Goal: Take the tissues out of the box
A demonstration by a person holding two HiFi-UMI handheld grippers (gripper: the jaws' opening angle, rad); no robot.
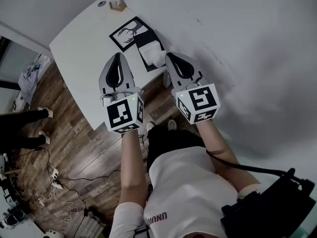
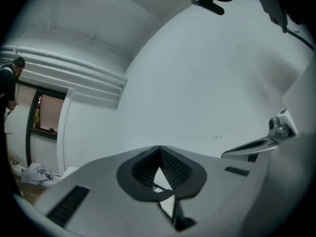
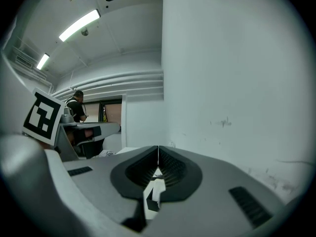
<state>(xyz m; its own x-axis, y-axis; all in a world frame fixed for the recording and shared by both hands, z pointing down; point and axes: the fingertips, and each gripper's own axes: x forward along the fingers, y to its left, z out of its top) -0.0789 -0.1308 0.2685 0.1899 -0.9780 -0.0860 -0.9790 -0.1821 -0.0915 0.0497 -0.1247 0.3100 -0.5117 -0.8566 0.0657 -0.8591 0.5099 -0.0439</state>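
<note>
The tissue box [image 1: 130, 33] lies on the white table [image 1: 84, 48]; it is black with a black-and-white picture on top. A white tissue [image 1: 157, 58] bunches at the box's near end, by the table edge. Both grippers hang side by side above the table's near edge, pointing away from me. My left gripper [image 1: 118, 56] is shut with nothing in it, its tips just left of the box's near end. My right gripper [image 1: 171, 56] is shut and empty too, its tips right beside the tissue. The jaws meet in the left gripper view [image 2: 159, 148] and the right gripper view [image 3: 158, 148].
A small box [image 1: 117, 2] and a round fitting [image 1: 101, 4] sit at the table's far corner. A white wall [image 1: 247, 43] runs along the right. Cables [image 1: 59, 182] lie on the wooden floor, and a person's legs [image 1: 25, 118] stand at the left.
</note>
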